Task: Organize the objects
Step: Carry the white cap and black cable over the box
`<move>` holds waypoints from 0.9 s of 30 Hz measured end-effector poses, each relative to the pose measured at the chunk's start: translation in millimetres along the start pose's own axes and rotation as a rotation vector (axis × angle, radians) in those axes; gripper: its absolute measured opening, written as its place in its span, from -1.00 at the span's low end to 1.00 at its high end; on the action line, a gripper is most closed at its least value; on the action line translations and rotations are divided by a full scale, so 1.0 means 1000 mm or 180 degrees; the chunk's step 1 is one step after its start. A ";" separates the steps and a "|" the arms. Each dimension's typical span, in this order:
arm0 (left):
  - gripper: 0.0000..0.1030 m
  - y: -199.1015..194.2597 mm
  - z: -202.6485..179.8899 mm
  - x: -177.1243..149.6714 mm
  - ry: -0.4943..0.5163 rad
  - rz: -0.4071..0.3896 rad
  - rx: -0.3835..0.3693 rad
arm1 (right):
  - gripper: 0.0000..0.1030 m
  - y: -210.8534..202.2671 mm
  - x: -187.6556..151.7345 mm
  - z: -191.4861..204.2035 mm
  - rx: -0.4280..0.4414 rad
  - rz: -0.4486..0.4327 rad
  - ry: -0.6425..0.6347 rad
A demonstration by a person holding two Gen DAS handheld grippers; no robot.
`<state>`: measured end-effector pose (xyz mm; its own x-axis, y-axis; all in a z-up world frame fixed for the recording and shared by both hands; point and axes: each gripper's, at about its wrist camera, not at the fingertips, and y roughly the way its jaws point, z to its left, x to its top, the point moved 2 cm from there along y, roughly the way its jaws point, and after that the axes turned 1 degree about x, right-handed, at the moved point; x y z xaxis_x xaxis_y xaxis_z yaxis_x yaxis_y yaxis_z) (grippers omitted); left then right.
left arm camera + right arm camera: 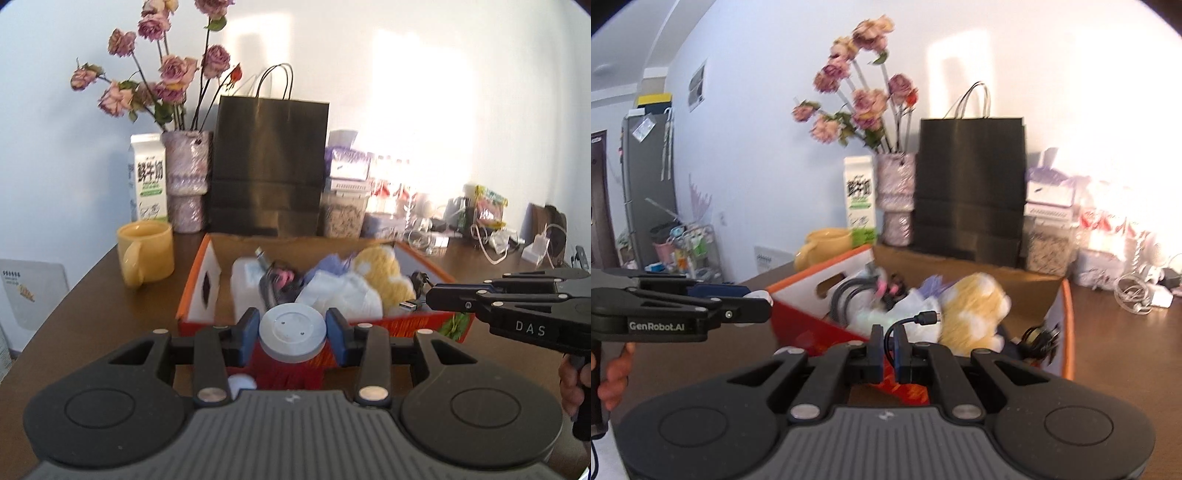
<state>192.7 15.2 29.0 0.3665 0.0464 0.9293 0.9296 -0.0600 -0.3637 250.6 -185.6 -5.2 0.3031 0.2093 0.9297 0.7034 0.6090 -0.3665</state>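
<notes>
My left gripper (291, 322) is shut on a round grey-white disc (291, 334), its blue pads pressing on both sides, just in front of the near wall of an orange cardboard box (195, 280). The box holds a yellow plush toy (384, 275), white cloth (340, 295), a white container (245, 280) and dark cables. My right gripper (888, 334) is shut on a thin black cable (905, 322), whose plug (929, 317) curls up over the box (809, 321). Each gripper shows in the other view: the right gripper (432, 299) at the right, the left gripper (764, 303) at the left.
On the brown table (92, 295) a yellow mug (146, 254), a milk carton (147, 181), a vase of dried roses (186, 181) and a black paper bag (269, 166) stand behind the box. Jars, packets and white cables (491, 240) crowd the back right. A hand (613, 376) grips the left handle.
</notes>
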 end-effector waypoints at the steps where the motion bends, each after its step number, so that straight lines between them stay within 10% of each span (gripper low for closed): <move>1: -0.21 0.003 -0.002 0.004 -0.0008 -0.0026 -0.0011 | -0.92 0.001 0.003 -0.005 -0.0034 -0.0030 0.0009; 27: -0.22 0.126 -0.010 0.033 -0.0156 -0.0001 0.0019 | -0.92 0.065 0.017 -0.097 -0.0381 -0.0216 0.0346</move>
<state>321.6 -0.5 14.8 0.3675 0.0953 0.9251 0.9299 -0.0539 -0.3639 363.4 -216.5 -16.6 0.3154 0.0828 0.9453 0.7943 0.5221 -0.3107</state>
